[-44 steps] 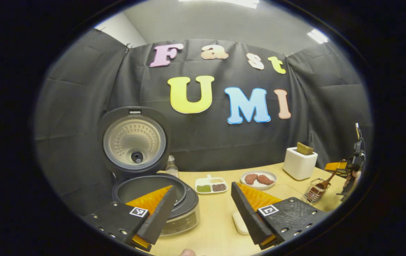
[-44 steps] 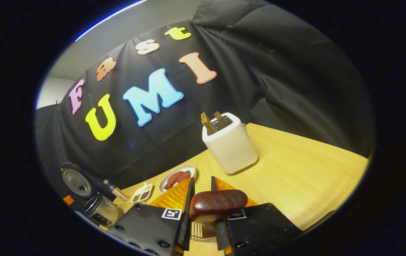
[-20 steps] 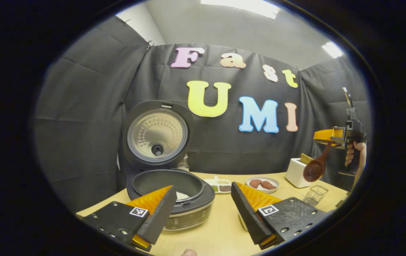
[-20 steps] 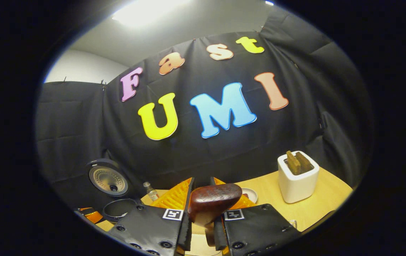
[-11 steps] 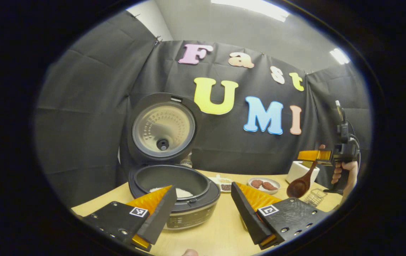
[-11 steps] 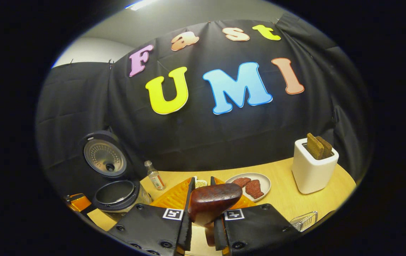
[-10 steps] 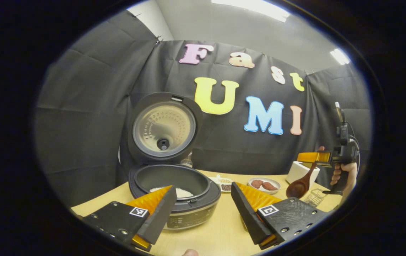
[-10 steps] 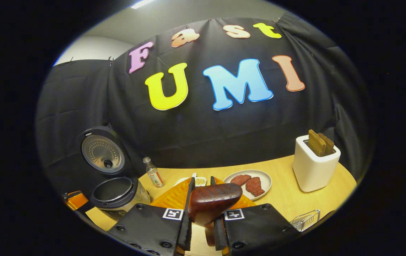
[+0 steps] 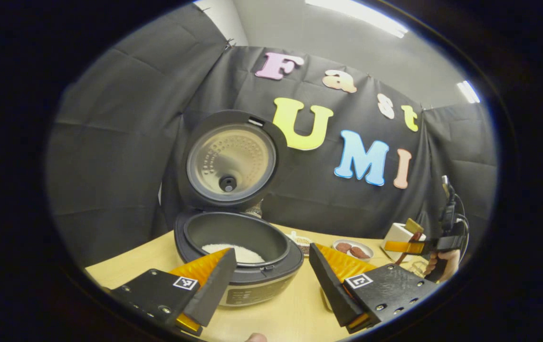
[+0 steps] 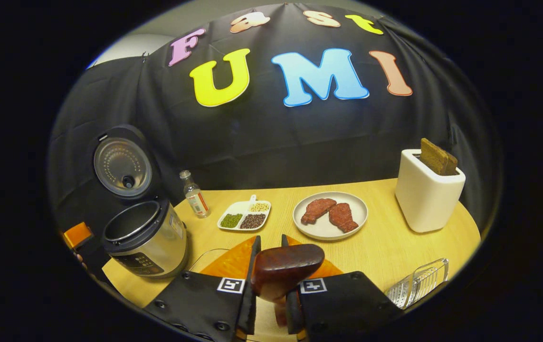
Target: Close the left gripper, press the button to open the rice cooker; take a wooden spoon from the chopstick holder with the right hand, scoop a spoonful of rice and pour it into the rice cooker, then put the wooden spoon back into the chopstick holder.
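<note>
A wooden spoon [image 10: 286, 270] is pinched between the right gripper [image 10: 269, 280]'s 2 fingers (left gripper [image 9: 267, 280] held wide, empty); rice could be spilled short of the open rice cooker [image 10: 145, 237] ahead-left if tilted early.

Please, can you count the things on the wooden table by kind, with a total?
Appliances: 2, the open silver rice cooker and the white toaster.
Dishes: 2, the round white plate and the divided white tray.
Bottles: 1, the small clear glass bottle.
Holders: 1, the wire chopstick holder.
Total: 6.

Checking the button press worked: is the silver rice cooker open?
Open: the silver rice cooker has its round lid standing upright behind the pot.
</note>
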`<state>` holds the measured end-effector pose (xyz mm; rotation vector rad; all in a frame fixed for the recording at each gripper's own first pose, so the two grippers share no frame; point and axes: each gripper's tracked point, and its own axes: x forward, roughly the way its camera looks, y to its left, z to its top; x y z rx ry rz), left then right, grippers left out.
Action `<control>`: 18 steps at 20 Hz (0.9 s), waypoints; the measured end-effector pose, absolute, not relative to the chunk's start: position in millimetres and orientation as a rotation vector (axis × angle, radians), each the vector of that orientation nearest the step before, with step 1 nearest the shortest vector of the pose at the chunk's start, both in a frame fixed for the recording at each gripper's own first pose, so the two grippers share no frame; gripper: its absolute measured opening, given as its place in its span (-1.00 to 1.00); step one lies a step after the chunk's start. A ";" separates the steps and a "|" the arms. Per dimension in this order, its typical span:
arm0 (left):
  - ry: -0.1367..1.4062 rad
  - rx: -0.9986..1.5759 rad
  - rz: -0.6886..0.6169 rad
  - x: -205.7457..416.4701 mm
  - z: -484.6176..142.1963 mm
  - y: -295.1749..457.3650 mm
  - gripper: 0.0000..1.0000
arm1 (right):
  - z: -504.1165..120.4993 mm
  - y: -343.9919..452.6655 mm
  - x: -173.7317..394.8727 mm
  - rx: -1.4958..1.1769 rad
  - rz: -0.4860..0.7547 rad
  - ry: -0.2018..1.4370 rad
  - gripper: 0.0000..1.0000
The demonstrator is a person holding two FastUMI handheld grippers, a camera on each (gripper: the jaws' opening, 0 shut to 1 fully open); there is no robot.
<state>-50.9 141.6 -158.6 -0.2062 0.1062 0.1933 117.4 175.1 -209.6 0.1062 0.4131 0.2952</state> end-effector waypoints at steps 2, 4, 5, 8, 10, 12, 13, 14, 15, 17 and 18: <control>0.114 -0.223 0.184 -50.6 -161.1 141.7 0.93 | -213.4 181.9 115.0 0.103 0.300 0.421 -0.48; 0.112 -0.206 0.189 -53.2 -161.2 143.7 0.92 | -215.7 189.0 112.2 0.117 0.306 0.437 -0.46; 0.106 -0.194 0.198 -55.2 -159.6 146.7 0.93 | -217.3 195.4 109.9 0.134 0.314 0.443 -0.48; 0.094 -0.198 0.214 -60.2 -159.2 154.5 0.93 | -223.2 210.8 106.9 0.170 0.332 0.468 -0.47; 0.097 -0.211 0.226 -66.5 -162.9 161.2 0.92 | -223.6 216.9 106.3 0.187 0.335 0.476 -0.47; 0.099 -0.224 0.235 -72.7 -165.4 166.6 0.93 | -225.6 224.9 105.8 0.231 0.346 0.493 -0.45; 0.098 -0.225 0.242 -75.3 -165.9 169.0 0.93 | -226.1 227.5 105.7 0.259 0.350 0.502 -0.47; 0.096 -0.224 0.248 -77.6 -165.8 172.1 0.94 | -225.5 231.4 104.8 0.289 0.356 0.510 -0.45; 0.093 -0.219 0.253 -80.5 -164.3 174.8 0.93 | -225.7 235.1 103.8 0.316 0.364 0.518 -0.45; 0.085 -0.204 0.258 -83.4 -159.9 175.1 0.93 | -225.7 240.7 101.8 0.365 0.380 0.533 -0.47; 0.081 -0.195 0.260 -83.7 -158.6 174.9 0.93 | -224.8 243.5 101.2 0.390 0.387 0.539 -0.47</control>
